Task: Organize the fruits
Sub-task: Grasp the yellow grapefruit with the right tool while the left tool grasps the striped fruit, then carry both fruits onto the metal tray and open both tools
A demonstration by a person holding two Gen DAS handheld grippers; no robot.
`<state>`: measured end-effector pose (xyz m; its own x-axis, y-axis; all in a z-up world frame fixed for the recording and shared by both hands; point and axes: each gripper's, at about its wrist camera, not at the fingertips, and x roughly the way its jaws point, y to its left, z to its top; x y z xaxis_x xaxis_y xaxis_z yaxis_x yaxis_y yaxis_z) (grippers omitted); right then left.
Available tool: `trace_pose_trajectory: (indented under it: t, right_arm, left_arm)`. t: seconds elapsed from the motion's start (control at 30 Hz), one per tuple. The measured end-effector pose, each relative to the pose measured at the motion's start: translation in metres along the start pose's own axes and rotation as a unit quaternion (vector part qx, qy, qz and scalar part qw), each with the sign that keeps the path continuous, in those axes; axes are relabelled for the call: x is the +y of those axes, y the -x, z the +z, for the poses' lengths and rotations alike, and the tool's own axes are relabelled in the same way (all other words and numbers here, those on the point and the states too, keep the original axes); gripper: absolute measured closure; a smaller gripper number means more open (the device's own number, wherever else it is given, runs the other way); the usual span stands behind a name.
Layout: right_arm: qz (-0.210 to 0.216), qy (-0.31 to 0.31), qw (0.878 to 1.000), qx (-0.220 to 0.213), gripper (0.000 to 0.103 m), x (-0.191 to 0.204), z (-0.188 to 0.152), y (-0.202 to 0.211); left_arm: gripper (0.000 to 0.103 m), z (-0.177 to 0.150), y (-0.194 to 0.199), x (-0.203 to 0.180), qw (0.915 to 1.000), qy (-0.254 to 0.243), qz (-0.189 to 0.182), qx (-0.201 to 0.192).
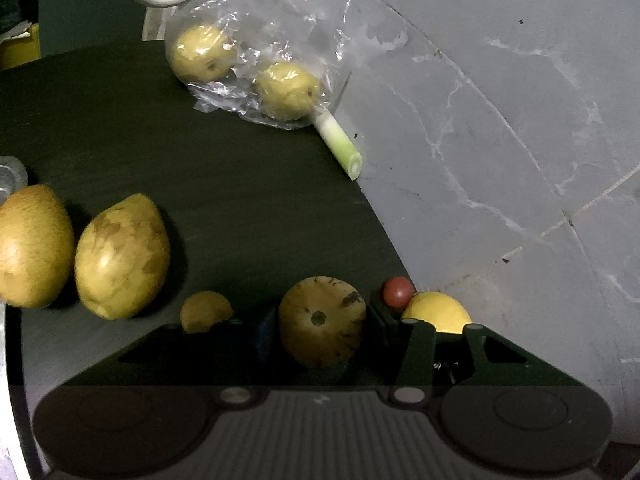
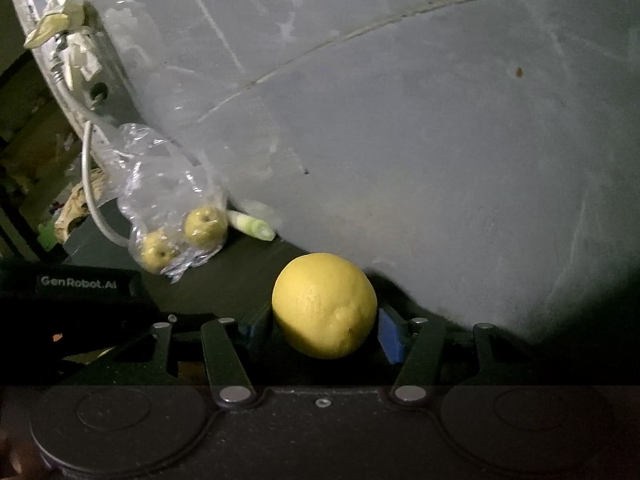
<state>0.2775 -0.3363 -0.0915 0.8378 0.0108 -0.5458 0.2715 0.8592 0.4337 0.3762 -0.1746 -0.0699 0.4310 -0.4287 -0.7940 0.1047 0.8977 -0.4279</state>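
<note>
On the dark table (image 1: pixel 240 200), my left gripper (image 1: pixel 320 332) clasps a spotted pear (image 1: pixel 322 322), my right gripper (image 2: pixel 324 332) a lemon (image 2: pixel 324 306); mangoes (image 1: pixel 122 256) and bagged fruit (image 1: pixel 244 68) remain unsorted.

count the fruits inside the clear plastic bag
2. One lies toward the back of the plastic bag; the other sits nearer the bag's front edge, beside the leek stalk. Crinkled plastic could hide more.
</note>
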Motion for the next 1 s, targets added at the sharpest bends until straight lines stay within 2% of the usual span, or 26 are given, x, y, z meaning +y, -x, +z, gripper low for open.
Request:
trace_pose_trajectory:
  t: [0.5,0.77,1.0]
  right_arm:
    - [0.035,-0.008,0.999,0.016,0.046,0.017,-0.025,0.033]
    - [0.069,0.003,0.997,0.023,0.046,0.047,-0.041,0.058]
    - [0.101,0.020,0.994,0.034,0.046,0.082,-0.062,0.078]
  left_arm:
    - [0.051,-0.023,0.041,0.019,0.9998,-0.003,-0.015,-0.015]
    - [0.051,-0.040,0.076,0.041,0.9995,0.000,-0.016,-0.028]
    - [0.051,-0.055,0.114,0.076,0.9988,0.017,-0.014,-0.045]
